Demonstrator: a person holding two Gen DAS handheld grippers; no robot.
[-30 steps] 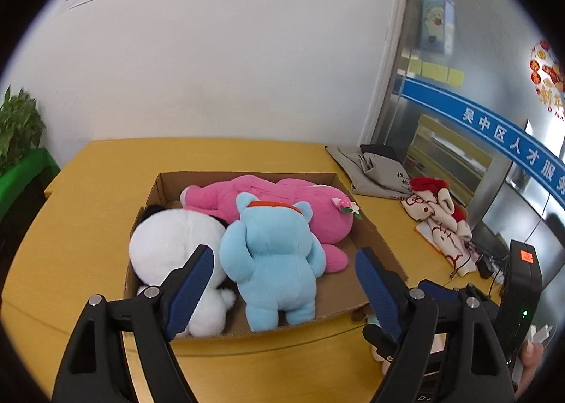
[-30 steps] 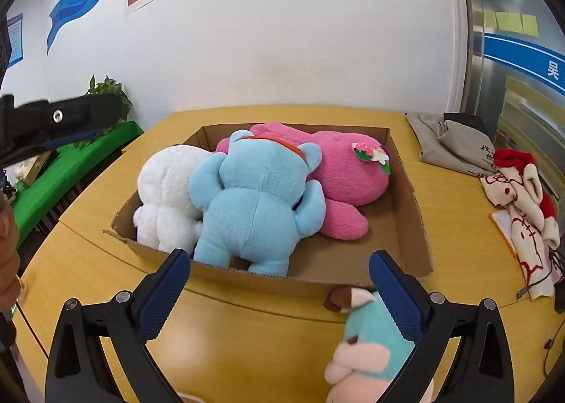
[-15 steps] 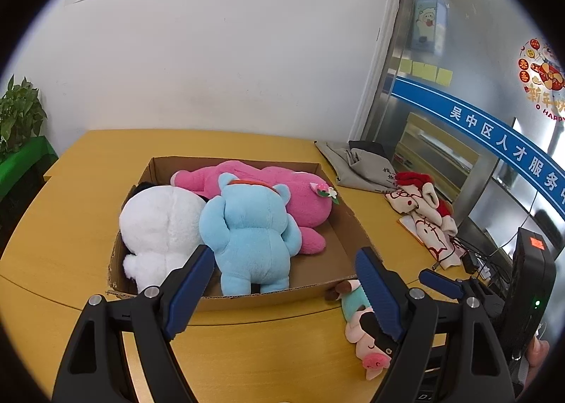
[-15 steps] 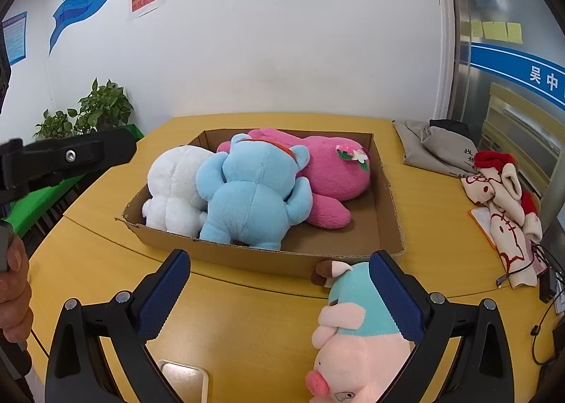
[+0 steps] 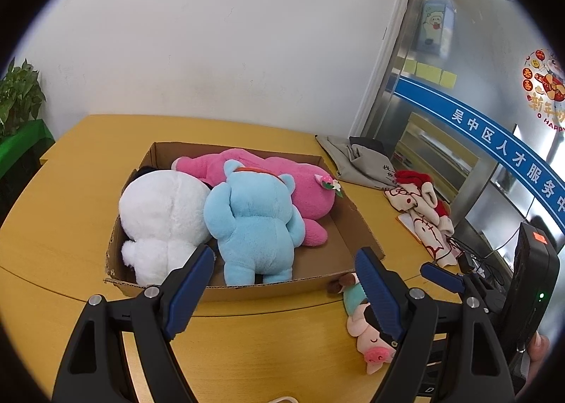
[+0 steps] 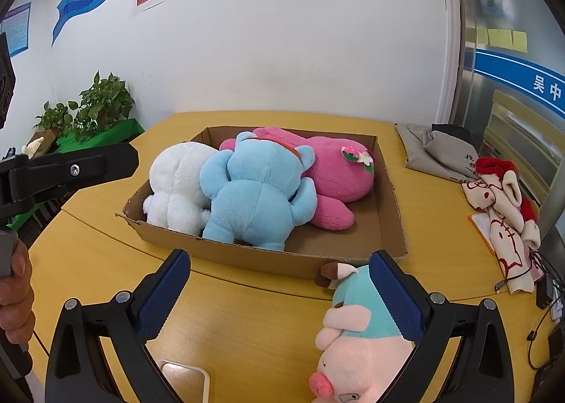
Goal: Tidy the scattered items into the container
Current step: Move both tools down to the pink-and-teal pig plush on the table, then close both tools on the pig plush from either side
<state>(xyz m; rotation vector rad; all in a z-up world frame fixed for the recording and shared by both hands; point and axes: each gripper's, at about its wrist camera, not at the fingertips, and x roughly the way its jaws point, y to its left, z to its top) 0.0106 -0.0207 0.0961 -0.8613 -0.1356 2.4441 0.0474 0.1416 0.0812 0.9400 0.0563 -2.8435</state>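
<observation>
Three plush toys already lie in the cardboard box (image 6: pixel 392 198) at frame centre: a white one (image 6: pixel 176 184), a blue one (image 6: pixel 254 198) face down, a pink one (image 6: pixel 335 173) behind. One item is left out: the pig plush (image 6: pixel 356 332), lying on the yellow table (image 6: pixel 247 314) at lower right of the right wrist view, its feet touching or just beside the box's near wall.

Right gripper (image 6: pixel 279 297): jaws spread wide, nothing held. Its right finger overlaps the pig's teal body in the picture; contact cannot be told. Left gripper (image 5: pixel 282 283): also spread wide and empty, above the table in front of the box.

Judgement: step in hand is grasping the pig. To do it well, shift the right gripper toward lower right until the body sits between both pads, then close across the teal midsection, not the head. Soft stuffing will compress, so close fully. Lift clear of the box wall, then drop into the bare floor patch at the box's right side. A white flat object (image 6: pixel 183 378) at bottom edge lies apart from the pig.
</observation>
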